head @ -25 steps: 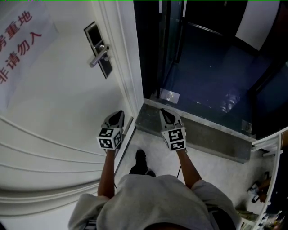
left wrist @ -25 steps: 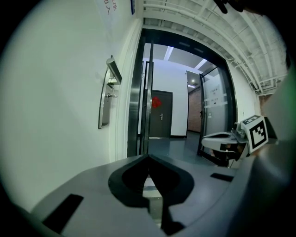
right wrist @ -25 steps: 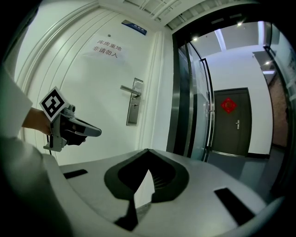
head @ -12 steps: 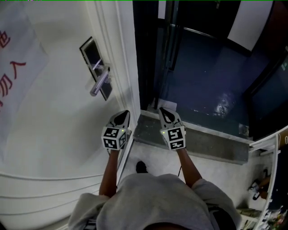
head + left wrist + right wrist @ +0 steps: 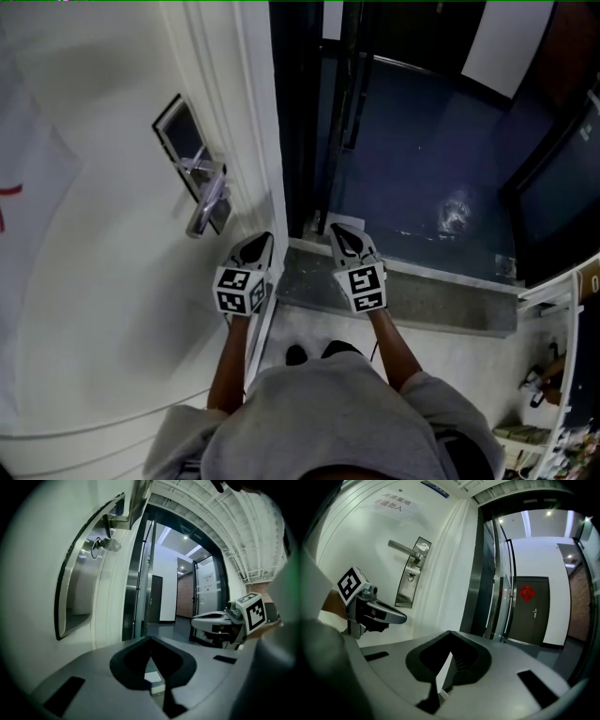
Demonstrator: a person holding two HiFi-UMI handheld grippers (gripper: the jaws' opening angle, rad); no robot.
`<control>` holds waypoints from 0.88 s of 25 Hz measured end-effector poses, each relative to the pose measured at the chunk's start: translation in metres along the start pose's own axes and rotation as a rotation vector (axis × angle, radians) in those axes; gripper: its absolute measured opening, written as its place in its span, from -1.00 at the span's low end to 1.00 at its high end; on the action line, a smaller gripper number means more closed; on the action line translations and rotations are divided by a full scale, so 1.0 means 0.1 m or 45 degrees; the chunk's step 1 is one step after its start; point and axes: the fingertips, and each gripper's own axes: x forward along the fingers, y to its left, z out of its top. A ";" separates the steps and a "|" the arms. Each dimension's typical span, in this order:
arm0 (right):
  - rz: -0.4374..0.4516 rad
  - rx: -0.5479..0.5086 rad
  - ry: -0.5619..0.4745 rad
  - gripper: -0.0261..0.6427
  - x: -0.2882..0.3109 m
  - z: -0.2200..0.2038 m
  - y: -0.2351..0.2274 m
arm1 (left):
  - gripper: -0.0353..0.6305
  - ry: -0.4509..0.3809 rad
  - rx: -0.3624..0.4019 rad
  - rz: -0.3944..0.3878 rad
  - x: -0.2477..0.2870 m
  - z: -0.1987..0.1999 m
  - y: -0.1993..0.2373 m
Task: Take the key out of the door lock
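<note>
Obs., person at open doorway, one gripper in each hand.

- White door (image 5: pixel 112 309) fills the left of the head view, its edge running down to a grey stone threshold (image 5: pixel 422 295). Dark blue floor (image 5: pixel 422 159) lies beyond.
- Steel lock plate (image 5: pixel 75 597) is on the door face near its edge, with the lever handle (image 5: pixel 404 549) at the upper part of the plate.
- Left gripper (image 5: pixel 249 251) is close beside the door edge, below the lock plate in the head view and not touching it. Jaws are together at the tips, nothing between them.
- Right gripper (image 5: pixel 346 240) is over the threshold, alongside the left one and apart from it. Jaws are closed, nothing between them.
- Key (image 5: pixel 107 544) sits in the keyhole just under the handle, sticking out from the plate, with a small ring (image 5: pixel 95 548) hanging at it. Neither gripper touches it.
</note>
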 end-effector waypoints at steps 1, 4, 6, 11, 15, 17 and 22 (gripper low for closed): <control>0.009 -0.002 -0.006 -0.85 0.06 0.02 0.00 | -0.84 0.001 -0.001 0.005 0.02 0.01 0.03; 0.058 -0.001 -0.027 -0.85 0.23 0.06 0.02 | -0.84 0.014 -0.002 0.033 0.07 0.00 0.08; 0.112 -0.002 -0.041 -0.85 0.36 0.09 0.06 | -0.84 0.012 -0.009 0.067 0.08 0.01 0.11; 0.321 -0.070 -0.083 -0.85 0.67 0.15 0.28 | -0.84 -0.001 -0.054 0.247 0.04 -0.02 0.32; 0.497 -0.109 -0.127 -0.85 0.83 0.23 0.34 | -0.84 -0.012 -0.086 0.426 -0.02 0.01 0.41; 0.588 -0.123 -0.160 -0.85 0.89 0.30 0.40 | -0.84 -0.026 -0.100 0.528 -0.12 0.04 0.45; 0.834 -0.154 -0.253 -0.85 0.93 0.43 0.64 | -0.84 -0.050 -0.142 0.834 -0.59 0.02 0.46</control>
